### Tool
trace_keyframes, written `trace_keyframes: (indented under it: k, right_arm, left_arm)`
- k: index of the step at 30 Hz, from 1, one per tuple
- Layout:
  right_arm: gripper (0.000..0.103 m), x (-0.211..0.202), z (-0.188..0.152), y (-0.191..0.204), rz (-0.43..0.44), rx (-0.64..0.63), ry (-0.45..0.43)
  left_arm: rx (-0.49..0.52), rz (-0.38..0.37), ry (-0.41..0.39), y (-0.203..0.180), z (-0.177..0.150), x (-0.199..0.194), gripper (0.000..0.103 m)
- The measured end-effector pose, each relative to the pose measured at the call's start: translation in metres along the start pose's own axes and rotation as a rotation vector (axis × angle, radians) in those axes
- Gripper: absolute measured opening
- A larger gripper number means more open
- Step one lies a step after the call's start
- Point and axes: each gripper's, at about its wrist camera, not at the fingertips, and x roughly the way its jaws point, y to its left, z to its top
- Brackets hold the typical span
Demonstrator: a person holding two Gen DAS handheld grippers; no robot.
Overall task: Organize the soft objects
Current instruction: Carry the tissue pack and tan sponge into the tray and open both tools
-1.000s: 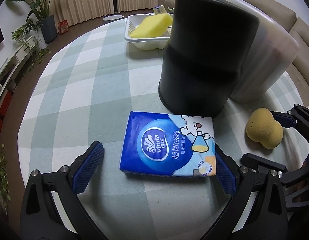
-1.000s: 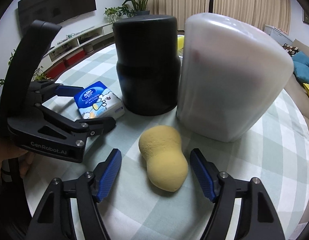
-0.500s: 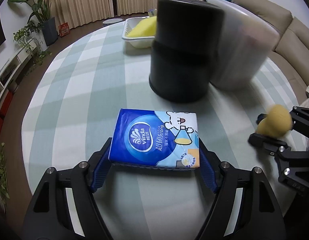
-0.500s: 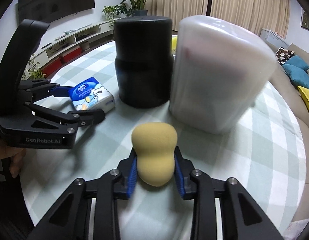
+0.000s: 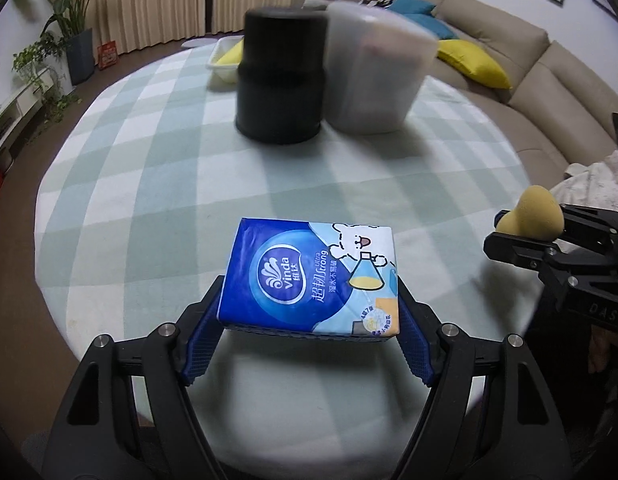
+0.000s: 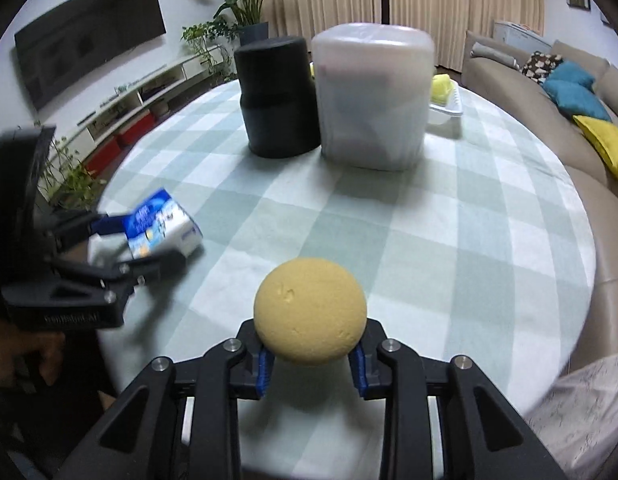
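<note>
Blue rectangular tissue pack [image 5: 313, 276], earlier flat on the checked surface [image 5: 157, 184], is now clamped and raised by the left hand-held gripper [image 5: 307, 336]. Right hand-held gripper [image 6: 311, 364], jaws previously apart, now grips the lifted yellow gourd-shaped sponge [image 6: 310, 314].

In the left wrist view the black canister [image 5: 280, 80] and the frosted container [image 5: 375, 76] are smeared by motion blur, and they hide most of the white tray [image 5: 221, 60] behind them. The right tool [image 5: 549, 240] is cut off by that picture's right edge. In the right wrist view the tissue pack [image 6: 161, 226] is blurred, its print unreadable, and the yellow sponge [image 6: 310, 308] hides its own lower half.
</note>
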Motion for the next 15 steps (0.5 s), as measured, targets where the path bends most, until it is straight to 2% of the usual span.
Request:
trace_keyframes:
  k: [8, 15]
  right_arm:
    - [0.033, -0.035, 0.012, -0.02, 0.027, 0.036, -0.018]
    - [0.033, -0.067, 0.055, -0.054, -0.005, 0.039, -0.098]
  left_arm:
    - [0.001, -0.056, -0.091, -0.006, 0.036, -0.04, 0.074]
    - [-0.003, -0.053, -0.184, 0.013, 0.101, -0.062, 0.075]
